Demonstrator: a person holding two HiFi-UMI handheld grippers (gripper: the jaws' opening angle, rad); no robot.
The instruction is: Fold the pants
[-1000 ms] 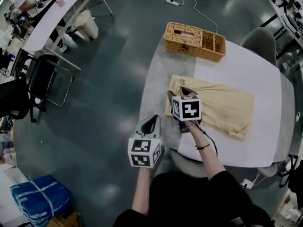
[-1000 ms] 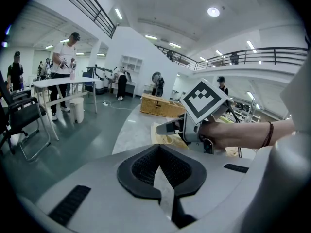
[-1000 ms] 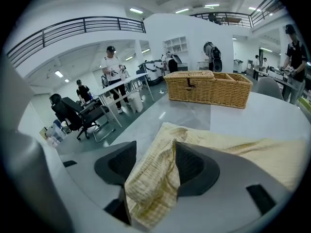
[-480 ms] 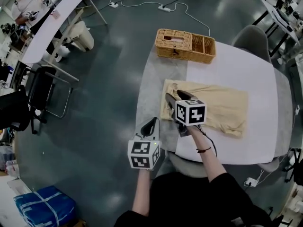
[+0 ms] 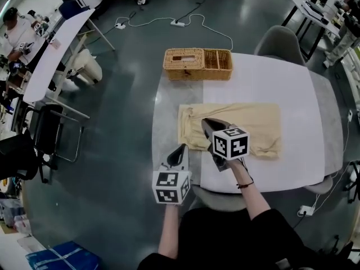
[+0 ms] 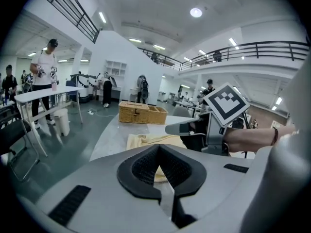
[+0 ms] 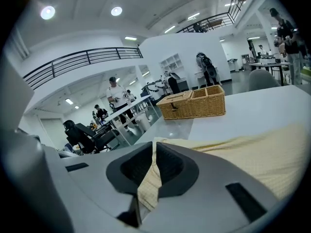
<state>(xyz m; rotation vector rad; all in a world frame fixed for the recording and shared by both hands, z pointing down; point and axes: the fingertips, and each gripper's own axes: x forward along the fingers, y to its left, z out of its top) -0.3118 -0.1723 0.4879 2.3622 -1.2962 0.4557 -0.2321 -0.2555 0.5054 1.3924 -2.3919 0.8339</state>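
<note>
One edge of the soft, floppy pants [image 5: 256, 122] is pinched by the just-closed right hand-held gripper [image 5: 206, 122]; the left hand-held gripper [image 5: 180, 149] is pressed together, empty.

This is a big, open lab hall. Long white worktables [image 5: 56, 52] line it, floor cables [image 5: 179, 23] trail about, and a railed mezzanine [image 6: 272, 46] runs overhead.

Matt cloth pants [image 5: 256, 117] — woven wicker basket [image 5: 197, 65]

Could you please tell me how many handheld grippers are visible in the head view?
2. The left gripper is by the table's near-left corner, holding nothing. The right gripper is over the pants, its jaws just closed on the cloth. None seems hidden.
</note>
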